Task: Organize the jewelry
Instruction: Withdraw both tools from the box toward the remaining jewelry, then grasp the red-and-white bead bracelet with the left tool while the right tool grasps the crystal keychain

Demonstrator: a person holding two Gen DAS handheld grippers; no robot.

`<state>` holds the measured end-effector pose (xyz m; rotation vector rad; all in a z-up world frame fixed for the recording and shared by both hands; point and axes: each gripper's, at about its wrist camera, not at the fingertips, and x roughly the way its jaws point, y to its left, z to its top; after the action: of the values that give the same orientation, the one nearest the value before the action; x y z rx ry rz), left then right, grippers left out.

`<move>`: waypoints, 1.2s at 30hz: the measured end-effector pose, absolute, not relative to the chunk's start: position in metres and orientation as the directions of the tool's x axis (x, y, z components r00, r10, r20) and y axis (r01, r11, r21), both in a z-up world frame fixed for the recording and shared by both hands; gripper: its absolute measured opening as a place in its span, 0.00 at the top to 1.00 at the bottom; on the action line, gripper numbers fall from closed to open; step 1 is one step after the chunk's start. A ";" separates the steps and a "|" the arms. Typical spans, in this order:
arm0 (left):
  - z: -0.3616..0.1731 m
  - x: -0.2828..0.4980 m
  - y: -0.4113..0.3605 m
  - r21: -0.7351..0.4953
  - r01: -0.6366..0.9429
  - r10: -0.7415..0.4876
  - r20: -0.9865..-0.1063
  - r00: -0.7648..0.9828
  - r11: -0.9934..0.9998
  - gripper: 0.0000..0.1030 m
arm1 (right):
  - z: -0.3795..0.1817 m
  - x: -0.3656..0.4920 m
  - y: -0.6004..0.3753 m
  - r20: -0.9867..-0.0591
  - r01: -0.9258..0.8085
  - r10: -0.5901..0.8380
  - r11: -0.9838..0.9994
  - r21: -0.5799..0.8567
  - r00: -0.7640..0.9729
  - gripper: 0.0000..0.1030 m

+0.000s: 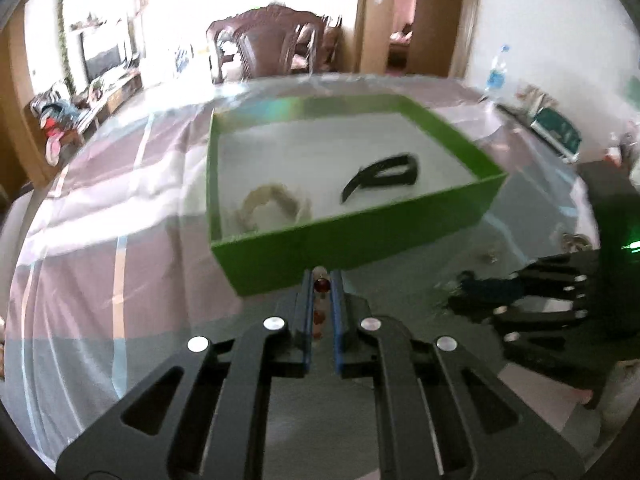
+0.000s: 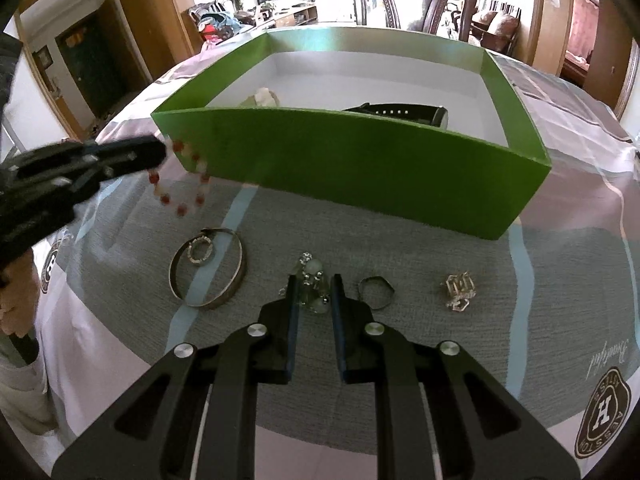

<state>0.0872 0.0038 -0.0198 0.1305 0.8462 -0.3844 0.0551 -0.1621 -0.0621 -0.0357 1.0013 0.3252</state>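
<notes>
Left wrist view: the left gripper clamps a red-and-white bead bracelet at lower centre, before a green cardboard box holding a black strap. Right wrist view: the right gripper pinches a glassy bead cluster at centre, beside a metal bangle on the grey woven tablecloth.
</notes>
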 end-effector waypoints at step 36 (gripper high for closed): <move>-0.062 0.100 -0.001 0.064 0.317 -0.121 -0.838 0.532 0.946 0.45 | -0.044 0.057 -0.189 -0.742 -0.174 0.225 0.974 0.147 0.632 0.94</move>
<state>0.1000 -0.0007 -0.0620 0.2194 0.9769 -0.2640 0.0573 -0.1886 -0.0436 0.0633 0.8575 0.2285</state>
